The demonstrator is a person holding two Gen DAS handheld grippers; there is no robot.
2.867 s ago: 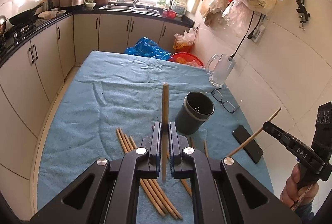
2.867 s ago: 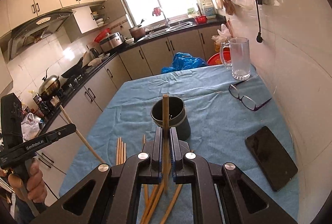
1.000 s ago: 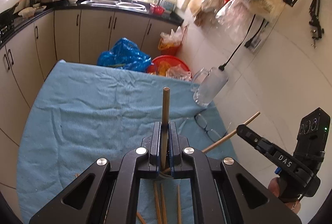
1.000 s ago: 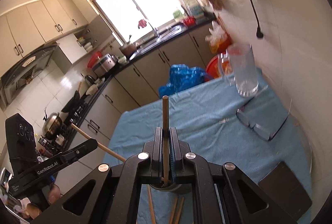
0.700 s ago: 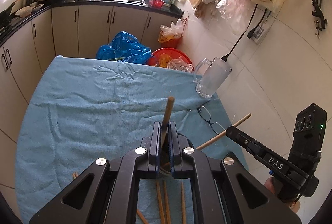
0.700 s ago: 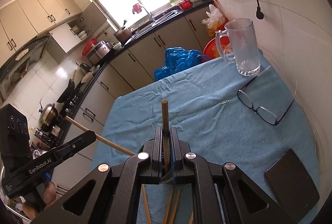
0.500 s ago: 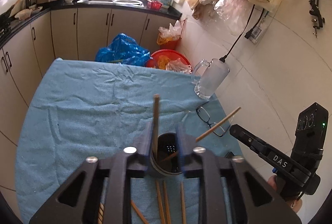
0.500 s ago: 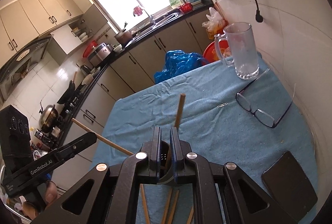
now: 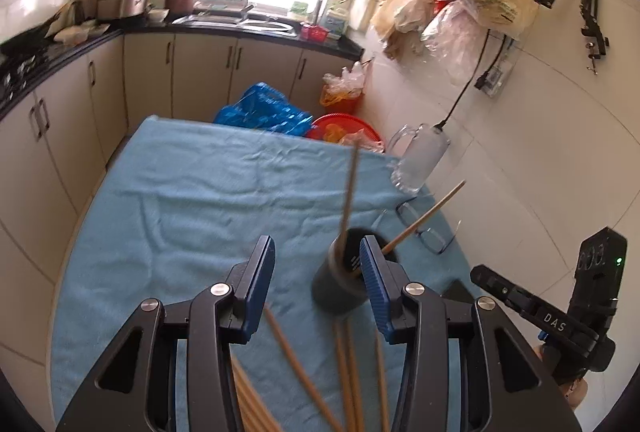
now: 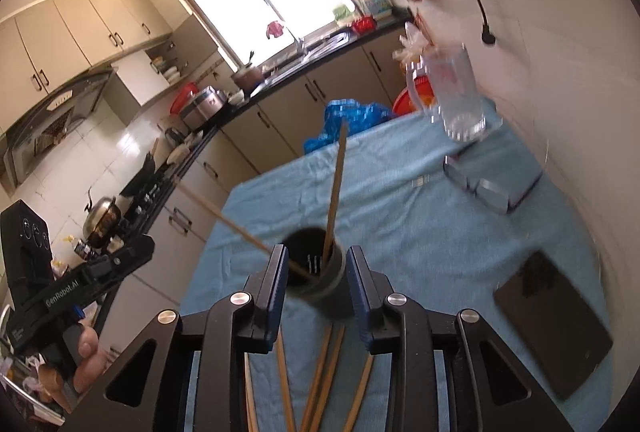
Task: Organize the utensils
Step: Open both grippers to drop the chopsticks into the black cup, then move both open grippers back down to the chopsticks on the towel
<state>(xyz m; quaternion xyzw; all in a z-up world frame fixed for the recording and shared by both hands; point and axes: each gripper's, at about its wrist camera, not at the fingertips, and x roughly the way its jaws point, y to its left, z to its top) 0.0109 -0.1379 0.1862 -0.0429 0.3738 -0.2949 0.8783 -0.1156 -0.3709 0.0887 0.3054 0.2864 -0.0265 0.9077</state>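
Observation:
A dark cylindrical cup (image 9: 336,292) stands on the blue cloth, just beyond my left gripper (image 9: 316,272). That gripper's jaws are opening and its blue pads touch nothing. Two wooden chopsticks stand loose in the cup: one nearly upright (image 9: 349,191), one leaning right (image 9: 426,216). In the right wrist view the cup (image 10: 334,294) shows between the tips of my right gripper (image 10: 316,268), whose jaws are also opening and grip nothing. Several more chopsticks (image 9: 304,372) lie on the cloth under both grippers (image 10: 320,372). Each gripper shows at the edge of the other's view.
A glass mug (image 9: 420,159) stands at the table's far right by the tiled wall, with a pair of glasses (image 9: 426,234) in front of it. A black phone (image 10: 552,320) lies near right. Blue cloth (image 9: 180,199) covers the table; cabinets run along the left.
Both grippers held a chopstick upright over the cup, then their jaws parted. Both chopsticks now stand free in the cup, and the left gripper has shifted sideways, so the cup sits right of centre.

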